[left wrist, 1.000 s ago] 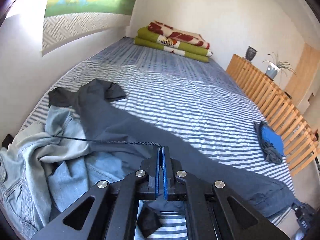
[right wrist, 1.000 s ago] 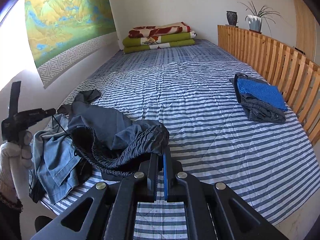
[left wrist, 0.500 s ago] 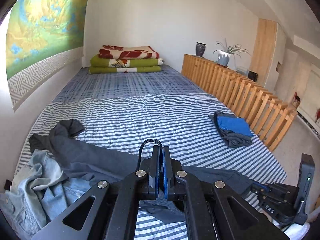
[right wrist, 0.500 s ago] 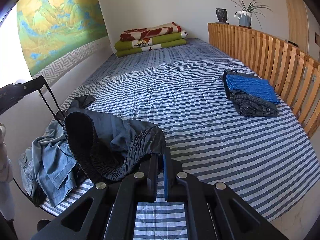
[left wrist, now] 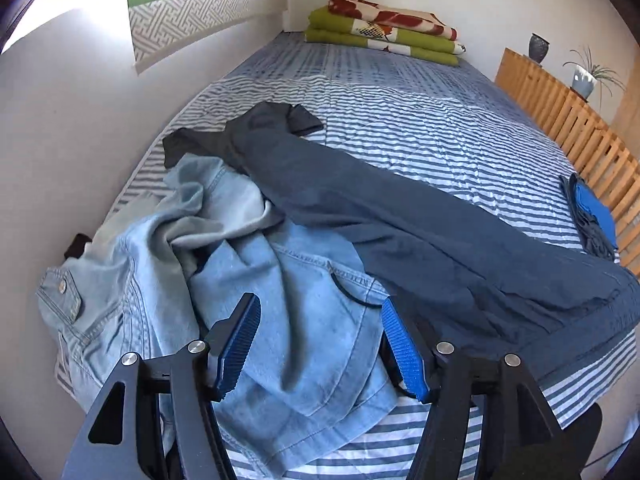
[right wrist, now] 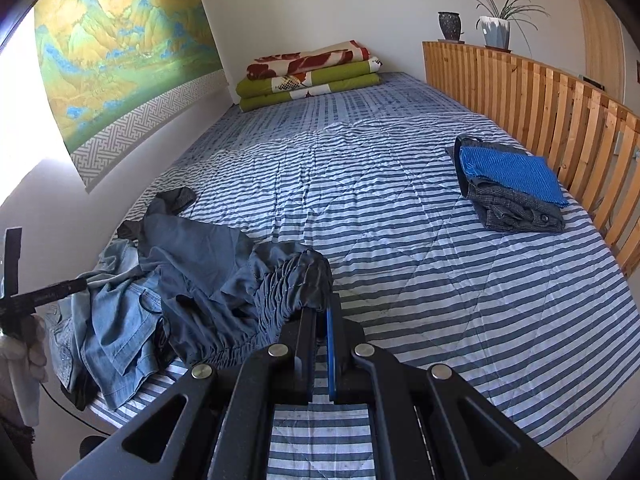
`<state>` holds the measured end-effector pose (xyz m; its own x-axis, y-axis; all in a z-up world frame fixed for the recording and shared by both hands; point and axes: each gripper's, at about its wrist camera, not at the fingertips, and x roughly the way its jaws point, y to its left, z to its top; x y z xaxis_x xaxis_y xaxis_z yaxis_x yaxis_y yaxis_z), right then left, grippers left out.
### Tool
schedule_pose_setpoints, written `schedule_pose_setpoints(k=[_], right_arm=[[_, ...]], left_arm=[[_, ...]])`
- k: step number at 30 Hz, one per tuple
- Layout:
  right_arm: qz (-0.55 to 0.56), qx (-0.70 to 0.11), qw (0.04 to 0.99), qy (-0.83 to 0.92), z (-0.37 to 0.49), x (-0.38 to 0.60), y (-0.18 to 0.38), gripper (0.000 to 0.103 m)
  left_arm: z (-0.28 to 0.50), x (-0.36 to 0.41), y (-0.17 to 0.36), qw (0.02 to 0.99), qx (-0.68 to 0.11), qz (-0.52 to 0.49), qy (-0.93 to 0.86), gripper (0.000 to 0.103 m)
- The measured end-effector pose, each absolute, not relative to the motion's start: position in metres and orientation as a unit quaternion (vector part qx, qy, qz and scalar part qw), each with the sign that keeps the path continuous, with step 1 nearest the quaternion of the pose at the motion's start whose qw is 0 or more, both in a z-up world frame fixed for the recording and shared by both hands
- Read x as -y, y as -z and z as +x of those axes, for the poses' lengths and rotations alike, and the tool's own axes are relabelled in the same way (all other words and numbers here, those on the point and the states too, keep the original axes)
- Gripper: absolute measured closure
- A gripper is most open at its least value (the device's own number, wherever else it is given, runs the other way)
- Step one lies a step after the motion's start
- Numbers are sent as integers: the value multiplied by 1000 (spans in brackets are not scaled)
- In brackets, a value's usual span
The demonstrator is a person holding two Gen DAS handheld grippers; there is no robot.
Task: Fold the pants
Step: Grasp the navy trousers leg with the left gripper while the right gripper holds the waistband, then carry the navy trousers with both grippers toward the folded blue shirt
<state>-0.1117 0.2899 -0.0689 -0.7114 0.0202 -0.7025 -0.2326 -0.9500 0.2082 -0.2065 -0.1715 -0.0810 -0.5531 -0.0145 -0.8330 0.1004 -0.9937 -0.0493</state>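
Dark grey-blue pants (left wrist: 400, 232) stretch slantwise across the striped bed, legs at the far left, waist at the right. My right gripper (right wrist: 320, 312) is shut on their gathered elastic waistband (right wrist: 288, 280), lifting it a little off the cover. In the left wrist view my left gripper (left wrist: 320, 302) hangs over a crumpled pair of light blue jeans (left wrist: 280, 320); its jaws are opening and the blue pads press on nothing. A thin dark cord (left wrist: 352, 296) lies on the denim by the right pad. A gloved hand (right wrist: 24, 356) holds the left gripper at the bed's left edge.
The striped bed cover (right wrist: 400, 240) runs back to folded green and red blankets (right wrist: 308, 72). A folded stack topped with blue cloth (right wrist: 512, 176) lies beside the wooden slat rail (right wrist: 540, 92). A white wall borders the left side; pots (right wrist: 496, 28) stand on the rail.
My left gripper, shut on the pants' cord before, has let it go, opened wide and swung back over the jeans. The stretched waistband has slackened; my right gripper keeps its hold.
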Motion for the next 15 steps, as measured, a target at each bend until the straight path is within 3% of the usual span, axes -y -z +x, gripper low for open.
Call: schedule_pose_setpoints(k=[3,9,15], right_arm=[[-378,-139,73,-913,-114,-291,74,99],[-379,-135,76,-912,-117,-294,72,99],[-387,-127,78,-910,-119,-295,75,99]], left_arm=[[-196,144,92,-24,-32,469,882,36],[-173,21,132,-170,93,494,847,35],[-176,-40,173,-195,185,501,823,35]])
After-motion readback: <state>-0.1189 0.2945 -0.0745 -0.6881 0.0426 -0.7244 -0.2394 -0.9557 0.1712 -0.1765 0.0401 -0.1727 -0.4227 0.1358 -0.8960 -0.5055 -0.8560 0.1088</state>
